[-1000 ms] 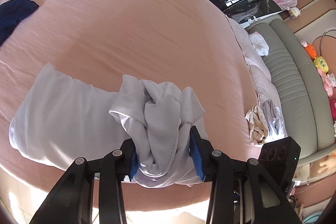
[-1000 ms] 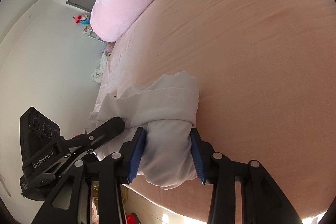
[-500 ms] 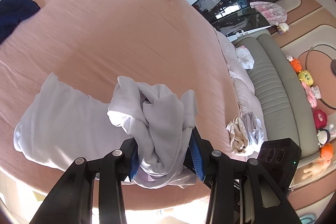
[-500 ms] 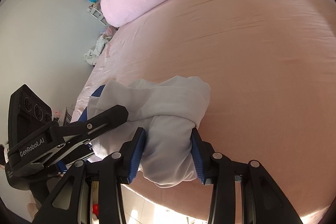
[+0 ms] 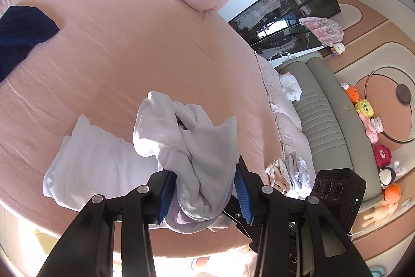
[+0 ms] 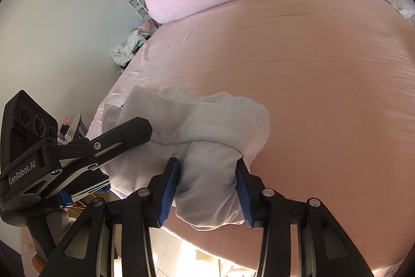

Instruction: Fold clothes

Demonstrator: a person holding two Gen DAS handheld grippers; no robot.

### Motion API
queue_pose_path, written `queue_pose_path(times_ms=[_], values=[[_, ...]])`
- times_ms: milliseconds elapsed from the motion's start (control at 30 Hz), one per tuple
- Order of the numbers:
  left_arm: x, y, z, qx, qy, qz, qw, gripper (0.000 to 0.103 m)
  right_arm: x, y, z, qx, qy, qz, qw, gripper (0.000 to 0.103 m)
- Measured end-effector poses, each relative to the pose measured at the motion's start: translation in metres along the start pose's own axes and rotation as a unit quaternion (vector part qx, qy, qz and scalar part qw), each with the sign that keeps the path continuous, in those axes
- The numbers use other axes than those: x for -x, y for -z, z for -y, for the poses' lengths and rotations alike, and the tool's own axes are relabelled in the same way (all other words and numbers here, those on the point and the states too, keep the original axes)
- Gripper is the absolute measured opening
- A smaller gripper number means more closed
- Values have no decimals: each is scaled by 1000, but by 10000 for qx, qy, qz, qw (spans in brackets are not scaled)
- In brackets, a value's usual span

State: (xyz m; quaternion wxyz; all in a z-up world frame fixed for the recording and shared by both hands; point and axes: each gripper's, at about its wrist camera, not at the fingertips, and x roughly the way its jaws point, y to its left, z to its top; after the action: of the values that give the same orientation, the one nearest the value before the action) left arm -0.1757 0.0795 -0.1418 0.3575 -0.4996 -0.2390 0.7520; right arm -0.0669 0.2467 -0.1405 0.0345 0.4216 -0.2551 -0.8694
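Both tools had risen since the earlier frames, lifting the pale garment [image 5: 197, 147] off the bed's [image 5: 129, 48] near edge. Left tool [image 5: 205, 195] and right tool [image 6: 206, 188] each stayed clenched on a bunched wad. It looked light, soft and limp, better taken at a hem or corner. Only the left view showed its trailing part resting on the bed and a navy garment [image 5: 20, 33] at the far-left edge.

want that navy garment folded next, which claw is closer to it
Left. The navy garment lies up the bed on the left claw's side; the right claw sits beyond the left one.
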Motion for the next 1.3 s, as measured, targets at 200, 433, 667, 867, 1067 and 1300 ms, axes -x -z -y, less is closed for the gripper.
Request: queue_pose_path(times_ms=[200,433,667,867,1067,1300], values=[[10,0,-24,267,-12,63,9996,38,-15,-3,-23,330,106,-196,9992,42],[10,5,-48,339,-310,9,9989,38,-41,1,-42,681,342,-484,9959,42],[-15,13,-76,452,-818,-334,9951,38,-63,11,-38,859,707,-779,9907,43],[-25,16,-75,267,-1091,-405,9928,43,-59,24,-31,1030,915,-490,9892,54],[-19,13,-71,622,-1006,-577,9913,66,-35,50,-28,1623,1142,-97,9801,72],[5,18,-62,756,-763,-453,9932,77,-31,71,3,1241,1280,-280,9836,72]])
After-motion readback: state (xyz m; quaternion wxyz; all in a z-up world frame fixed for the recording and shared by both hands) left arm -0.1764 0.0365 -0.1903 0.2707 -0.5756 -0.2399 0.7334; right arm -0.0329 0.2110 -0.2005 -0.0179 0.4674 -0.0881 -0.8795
